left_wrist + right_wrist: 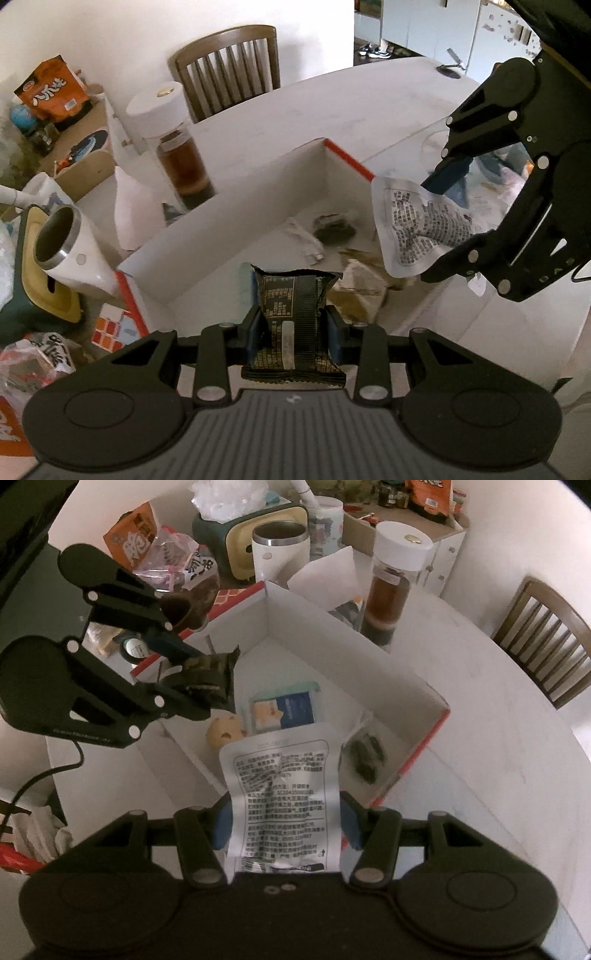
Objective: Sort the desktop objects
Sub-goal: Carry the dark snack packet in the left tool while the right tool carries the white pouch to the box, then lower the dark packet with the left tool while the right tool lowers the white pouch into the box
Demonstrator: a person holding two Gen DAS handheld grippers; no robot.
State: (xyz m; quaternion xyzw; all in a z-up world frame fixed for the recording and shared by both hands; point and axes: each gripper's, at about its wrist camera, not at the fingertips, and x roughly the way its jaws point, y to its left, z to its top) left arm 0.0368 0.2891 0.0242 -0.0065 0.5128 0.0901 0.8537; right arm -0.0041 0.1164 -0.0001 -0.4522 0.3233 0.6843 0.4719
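My left gripper (293, 326) is shut on a black snack packet (291, 317) and holds it over the near edge of the open white box (258, 206). It also shows in the right wrist view (192, 672) with the black packet (210, 672). My right gripper (286, 821) is shut on a white printed packet (282, 797) above the box's (332, 635) near side. In the left wrist view the right gripper (443, 221) holds the white packet (417, 225) over the box's right part.
In the box lie a blue-and-white packet (284, 710), a round cookie (225, 733) and a dark packet (365, 757). Behind it stand a jar with a white lid (391, 587), a steel-lined cup (279, 550), a tissue holder (240, 535) and snack bags (162, 550). A wooden chair (229, 66) stands at the table.
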